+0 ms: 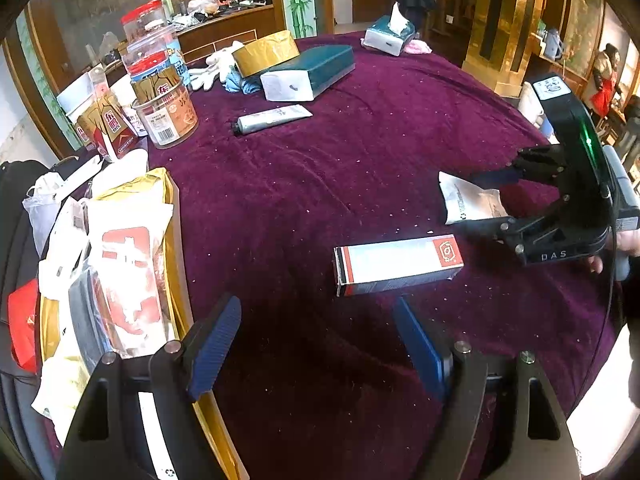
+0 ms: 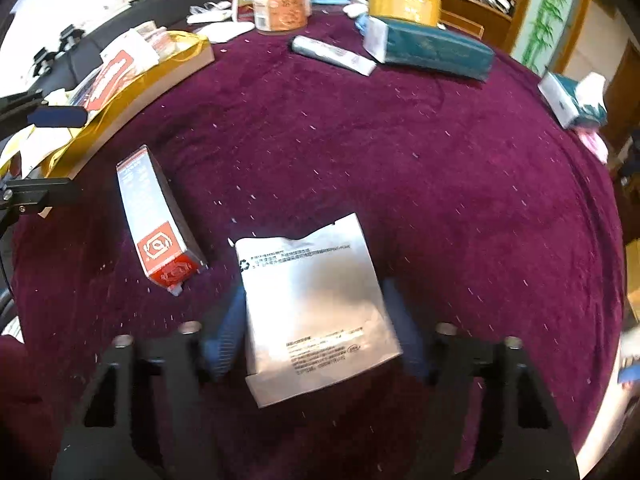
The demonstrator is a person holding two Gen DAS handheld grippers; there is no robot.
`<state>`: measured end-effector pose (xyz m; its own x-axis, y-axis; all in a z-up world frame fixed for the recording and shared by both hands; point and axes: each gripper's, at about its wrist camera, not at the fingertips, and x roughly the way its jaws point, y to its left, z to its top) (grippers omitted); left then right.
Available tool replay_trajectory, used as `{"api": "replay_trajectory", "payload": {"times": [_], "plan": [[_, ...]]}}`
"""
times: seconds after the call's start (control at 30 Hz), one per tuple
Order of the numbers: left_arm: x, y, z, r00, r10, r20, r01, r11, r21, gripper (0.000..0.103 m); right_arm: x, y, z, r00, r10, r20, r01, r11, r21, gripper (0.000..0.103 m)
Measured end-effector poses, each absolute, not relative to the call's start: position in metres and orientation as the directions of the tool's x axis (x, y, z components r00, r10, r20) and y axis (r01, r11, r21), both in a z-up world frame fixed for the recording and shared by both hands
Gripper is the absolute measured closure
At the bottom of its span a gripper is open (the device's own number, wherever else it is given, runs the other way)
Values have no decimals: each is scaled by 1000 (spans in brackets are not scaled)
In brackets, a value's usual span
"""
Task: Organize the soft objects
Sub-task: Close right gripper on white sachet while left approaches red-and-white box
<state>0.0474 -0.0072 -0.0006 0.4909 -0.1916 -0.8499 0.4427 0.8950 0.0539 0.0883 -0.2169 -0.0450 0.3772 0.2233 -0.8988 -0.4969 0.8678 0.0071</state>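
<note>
We grip the white pouch (image 2: pixel 316 312) in the right gripper (image 2: pixel 316 332) – lifted, likely bound for the gold tray (image 1: pixel 176 240) – while the left gripper (image 1: pixel 316 344) hangs open and empty.

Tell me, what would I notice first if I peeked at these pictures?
Probably the big purple velvet tablecloth that fills both views. Next, the silver-white packet sitting between the right gripper's blue fingers, close to the camera, with the red and white box lying on the cloth just to its left. At the table's left edge, a gold tray is stuffed with bags, and the left gripper hovers open and empty beside it.
</note>
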Motion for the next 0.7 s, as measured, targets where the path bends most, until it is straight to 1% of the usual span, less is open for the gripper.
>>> {"api": "replay_trajectory", "payload": {"times": [0.07, 0.1, 0.2, 0.3, 0.4, 0.47, 0.53, 0.57, 0.6, 0.67, 0.7], "plan": [[47, -7, 0, 489, -203, -849, 447, 894, 44, 23, 85, -218, -44, 376, 205, -904, -472, 882, 4, 44], [46, -6, 1, 487, -208, -848, 449, 892, 39, 23, 86, -219, -44, 379, 190, -906, -434, 901, 8, 46], [45, -6, 2, 482, -229, -846, 451, 892, 16, 23, 85, -221, -43, 390, 185, -902, -379, 925, 25, 47], [46, -8, 3, 482, -237, -844, 451, 892, 8, 23, 89, -243, -41, 384, 280, -880, -287, 942, 175, 48], [48, -19, 3, 504, -217, -836, 502, 862, 79, 23, 93, -268, -43, 387, 400, -831, -201, 916, 347, 49], [48, -30, 2, 519, -181, -835, 544, 824, 159, 23, 94, -283, -47, 396, 485, -780, -156, 873, 463, 50], [46, -40, 3, 539, -175, -824, 596, 771, 226, 23, 96, -301, -54, 405, 573, -712, -112, 804, 584, 52], [46, -43, 3, 545, -180, -819, 617, 748, 246, 23, 97, -315, -62, 414, 642, -645, -76, 731, 679, 54], [46, -47, 4, 551, -186, -813, 638, 723, 266, 23, 97, -325, -69, 422, 689, -590, -52, 668, 742, 59], [47, -54, 4, 550, -194, -812, 677, 673, 298, 23, 97, -340, -79, 441, 752, -489, -29, 557, 830, 65], [48, -58, 3, 548, -193, -814, 695, 646, 315, 23, 98, -345, -82, 444, 769, -460, -15, 519, 854, 70]]}}
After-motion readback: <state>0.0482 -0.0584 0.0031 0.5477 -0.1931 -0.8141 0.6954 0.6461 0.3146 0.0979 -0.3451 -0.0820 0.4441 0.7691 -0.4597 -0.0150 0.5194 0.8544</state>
